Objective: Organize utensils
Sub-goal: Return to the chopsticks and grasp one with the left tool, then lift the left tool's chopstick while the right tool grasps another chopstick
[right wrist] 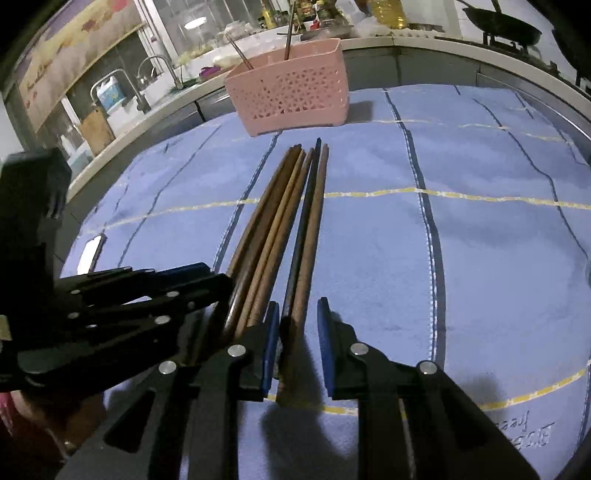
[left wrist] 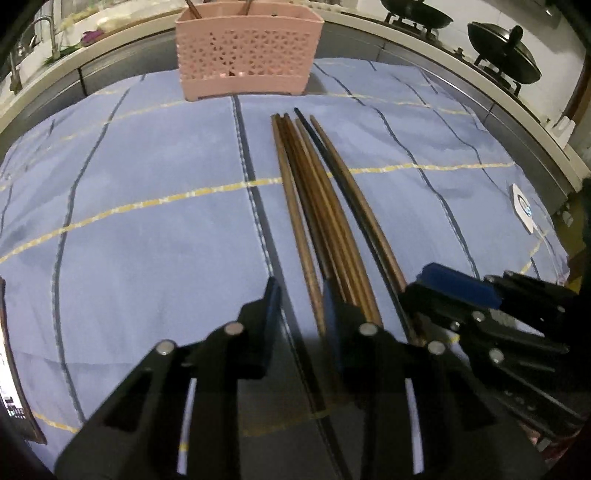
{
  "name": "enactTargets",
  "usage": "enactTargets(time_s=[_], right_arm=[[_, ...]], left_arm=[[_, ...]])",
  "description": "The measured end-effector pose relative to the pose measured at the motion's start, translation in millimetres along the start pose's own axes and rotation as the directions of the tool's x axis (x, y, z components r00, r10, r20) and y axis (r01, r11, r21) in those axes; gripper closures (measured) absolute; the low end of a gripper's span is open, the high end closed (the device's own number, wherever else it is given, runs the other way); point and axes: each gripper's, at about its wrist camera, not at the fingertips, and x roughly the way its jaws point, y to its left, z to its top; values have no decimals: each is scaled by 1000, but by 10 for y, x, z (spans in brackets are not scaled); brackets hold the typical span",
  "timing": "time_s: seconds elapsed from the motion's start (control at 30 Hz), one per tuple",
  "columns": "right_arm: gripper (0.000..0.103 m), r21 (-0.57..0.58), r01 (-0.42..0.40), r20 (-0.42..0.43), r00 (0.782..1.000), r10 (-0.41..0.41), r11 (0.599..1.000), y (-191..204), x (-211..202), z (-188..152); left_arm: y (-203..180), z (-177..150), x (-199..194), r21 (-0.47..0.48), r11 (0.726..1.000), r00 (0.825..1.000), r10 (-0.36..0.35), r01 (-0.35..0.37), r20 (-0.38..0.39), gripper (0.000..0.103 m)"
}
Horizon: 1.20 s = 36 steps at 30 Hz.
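Lying bunched on blue checked cloth (right wrist: 480,240): brown wooden chopsticks (left wrist: 317,206), tips toward pink perforated plastic caddy (left wrist: 248,55) holding two more. Beyond: faucet (left wrist: 48,33), black woks (left wrist: 506,51). Cloth print unreadable. Left gripper (left wrist: 301,302) parted around one stick's end; right gripper (right wrist: 297,325) parted around two ends, not clamped.

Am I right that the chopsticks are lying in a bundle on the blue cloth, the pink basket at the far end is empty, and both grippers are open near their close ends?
Not quite: the pink basket is not empty. The right wrist view shows two sticks standing in it. The rest holds: the chopsticks lie bundled on the blue cloth, with the left gripper and right gripper open at their near ends.
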Motion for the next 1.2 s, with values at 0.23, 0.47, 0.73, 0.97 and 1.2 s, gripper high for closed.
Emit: enactTargets(time_s=[0.23,0.47,0.73,0.97,1.2], right_arm=[[82,67,-20,-13,1000,21,998,-175,63,36],[82,41,15,5,1000,-15,999,-182,42,134],[82,-1,25,-6,1000,-25,1000,-185,254,511],[82,-9,14,-36,999,-15,1000,-238,556,1024],[82,-10,39,-61,997,-40,999,-312,823,1232]], left_arm=[[28,141,88,4,998,998,57,-57,15,95],[293,-36,-65,-38,998,999,50,-50,-3,96],[378,-33,-149,-26,998,998,65,-65,-4,82],[302,532,178,32,994,995,102,-102,20,82],[287,695,376,76,988,990,134,-136,31,81]])
